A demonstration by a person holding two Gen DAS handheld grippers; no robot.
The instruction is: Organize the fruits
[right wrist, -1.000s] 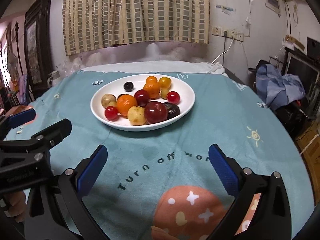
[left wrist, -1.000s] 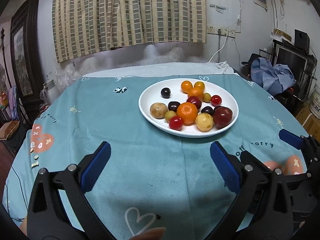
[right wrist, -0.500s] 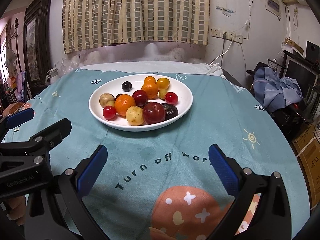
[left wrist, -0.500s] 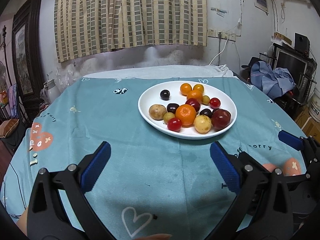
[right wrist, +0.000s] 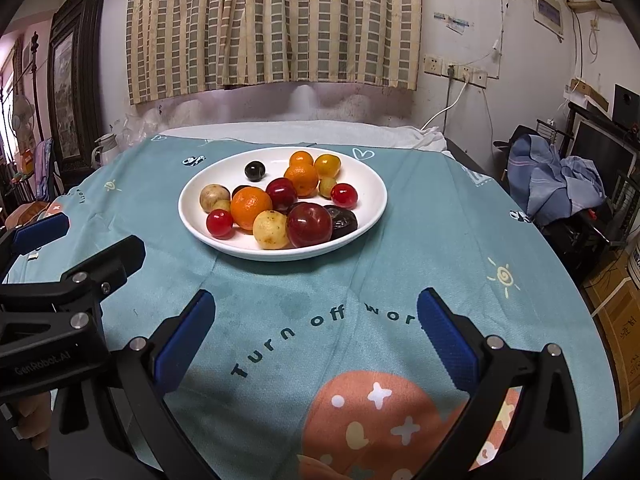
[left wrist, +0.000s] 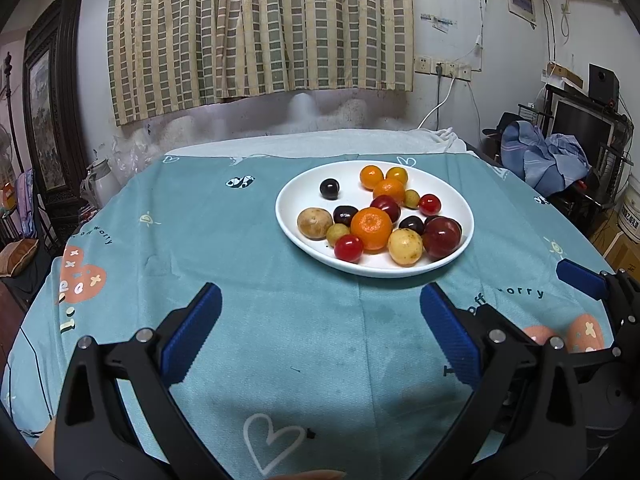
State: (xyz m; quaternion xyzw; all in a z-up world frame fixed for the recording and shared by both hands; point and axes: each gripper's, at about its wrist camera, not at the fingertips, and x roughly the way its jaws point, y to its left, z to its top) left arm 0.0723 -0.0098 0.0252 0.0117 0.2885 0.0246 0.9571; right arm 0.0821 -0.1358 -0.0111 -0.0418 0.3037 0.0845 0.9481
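1. The table in front of you is covered by a teal tablecloth (left wrist: pixel 256 264) printed with hearts, suns and the words "turn off worry".
2. Behind the table, a checked curtain (left wrist: pixel 260 28) hangs on the far wall.
3. A white plate (left wrist: pixel 298 200) sits on the tablecloth, ahead of both grippers and apart from them.
4. Your left gripper (left wrist: pixel 320 334) hovers over the near part of the cloth with its blue-padded jaws spread wide and nothing between them.
5. Your right gripper (right wrist: pixel 316 334) hovers the same way over the printed words, spread wide and empty, just beside the left one.
6. All the fruit is on the plate, bunched toward its near and right side.
7. A big orange (left wrist: pixel 371 228) lies near the middle of the bunch, with two smaller oranges behind it.
8. A dark red plum (left wrist: pixel 442 237) rests by the plate's right rim, touching a yellow fruit (left wrist: pixel 405 247).
9. A red cherry tomato (left wrist: pixel 349 248) sits at the front, touching the big orange.
10. One small dark fruit (left wrist: pixel 329 189) lies alone toward the back left of the plate.
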